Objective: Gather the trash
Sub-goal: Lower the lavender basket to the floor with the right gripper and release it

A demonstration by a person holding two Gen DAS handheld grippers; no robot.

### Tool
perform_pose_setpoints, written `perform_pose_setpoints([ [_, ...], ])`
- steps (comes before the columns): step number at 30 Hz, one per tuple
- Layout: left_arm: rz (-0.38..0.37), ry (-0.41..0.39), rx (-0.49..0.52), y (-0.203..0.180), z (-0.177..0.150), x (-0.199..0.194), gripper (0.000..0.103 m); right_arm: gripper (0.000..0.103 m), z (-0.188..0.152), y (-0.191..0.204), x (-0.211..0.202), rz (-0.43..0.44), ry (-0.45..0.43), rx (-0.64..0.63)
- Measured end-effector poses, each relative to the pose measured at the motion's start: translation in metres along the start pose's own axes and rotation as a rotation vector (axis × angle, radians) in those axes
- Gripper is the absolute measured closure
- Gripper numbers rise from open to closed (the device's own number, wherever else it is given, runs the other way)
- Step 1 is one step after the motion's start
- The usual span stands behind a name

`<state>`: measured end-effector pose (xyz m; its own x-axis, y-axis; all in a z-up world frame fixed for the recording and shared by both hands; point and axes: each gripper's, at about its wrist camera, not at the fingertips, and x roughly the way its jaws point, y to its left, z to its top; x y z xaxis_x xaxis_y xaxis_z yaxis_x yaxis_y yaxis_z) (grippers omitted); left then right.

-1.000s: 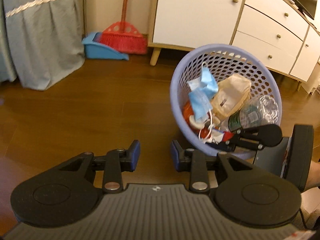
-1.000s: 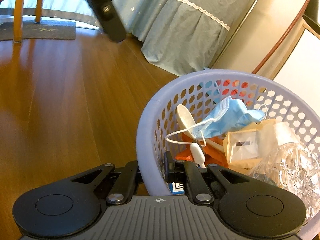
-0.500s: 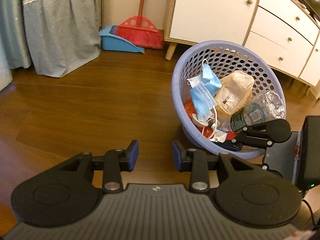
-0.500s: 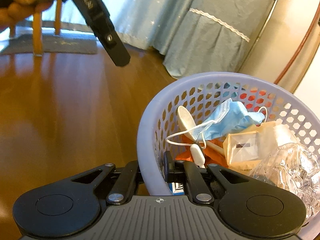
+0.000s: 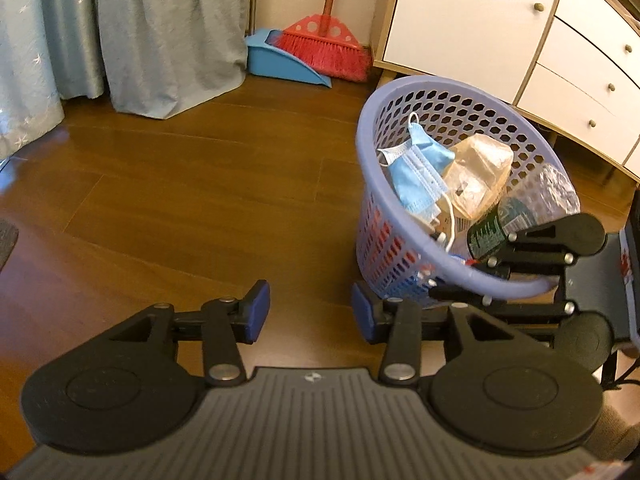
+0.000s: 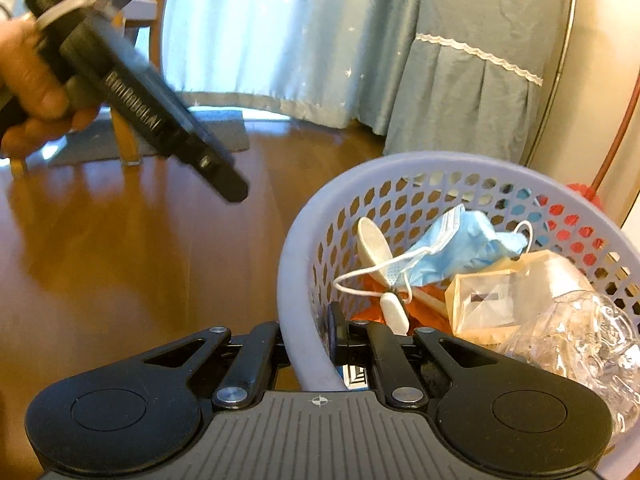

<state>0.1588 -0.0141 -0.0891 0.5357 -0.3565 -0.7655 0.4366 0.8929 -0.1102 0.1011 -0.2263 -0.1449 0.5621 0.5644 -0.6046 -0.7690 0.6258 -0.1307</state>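
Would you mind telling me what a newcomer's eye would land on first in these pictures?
Most likely the lilac basket of trash on the wooden floor, with a blue mask and a crushed bottle on top. The right claw is clamped on its near rim, while the left claw hangs open and empty beside it. Behind, a red broom leans by a blue dustpan.

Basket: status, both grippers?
Right gripper shut on basket rim, fingers either side of wall. Left gripper open, empty, over bare floor. Basket holds mask, bottle, bag. Nothing in the way.
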Motion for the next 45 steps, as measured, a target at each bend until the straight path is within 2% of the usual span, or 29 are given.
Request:
perform_pose_setpoints([
  [9, -0.005, 0.004, 0.000, -0.009, -0.003, -0.009, 0.055, 0.098, 0.007, -0.009, -0.004, -0.016, 0.008, 0.005],
  [12, -0.012, 0.009, 0.004, -0.009, 0.000, -0.006, 0.053, 0.092, 0.006, -0.011, -0.008, -0.034, 0.007, 0.002],
  [13, -0.012, 0.009, 0.008, -0.011, 0.000, -0.006, 0.053, 0.079, 0.006, -0.011, -0.009, -0.036, 0.006, 0.001],
  [14, -0.012, 0.009, 0.008, -0.011, 0.001, -0.006, 0.053, 0.060, 0.006, -0.012, -0.010, -0.032, 0.003, 0.001],
  [16, -0.017, 0.008, 0.001, -0.011, 0.002, -0.005, 0.052, 0.045, 0.005, -0.013, -0.013, -0.038, -0.017, -0.005],
  [24, -0.011, 0.007, -0.019, -0.014, 0.002, -0.003, 0.050, 0.044, 0.007, -0.016, -0.015, -0.041, -0.023, -0.004],
  [30, 0.007, -0.007, -0.035, -0.019, 0.005, -0.004, 0.039, 0.044, 0.016, -0.014, -0.023, -0.040, -0.030, -0.027],
  [35, 0.036, -0.007, -0.042, -0.023, 0.012, -0.006, 0.035, 0.044, 0.023, -0.019, -0.036, -0.057, -0.031, -0.028],
  [39, 0.066, -0.003, -0.035, -0.030, 0.020, -0.009, 0.024, 0.044, 0.033, -0.022, -0.051, -0.072, -0.040, -0.014],
  [45, 0.109, -0.016, -0.044, -0.045, 0.035, -0.024, 0.011, 0.044, 0.057, -0.027, -0.084, -0.100, -0.056, 0.007],
])
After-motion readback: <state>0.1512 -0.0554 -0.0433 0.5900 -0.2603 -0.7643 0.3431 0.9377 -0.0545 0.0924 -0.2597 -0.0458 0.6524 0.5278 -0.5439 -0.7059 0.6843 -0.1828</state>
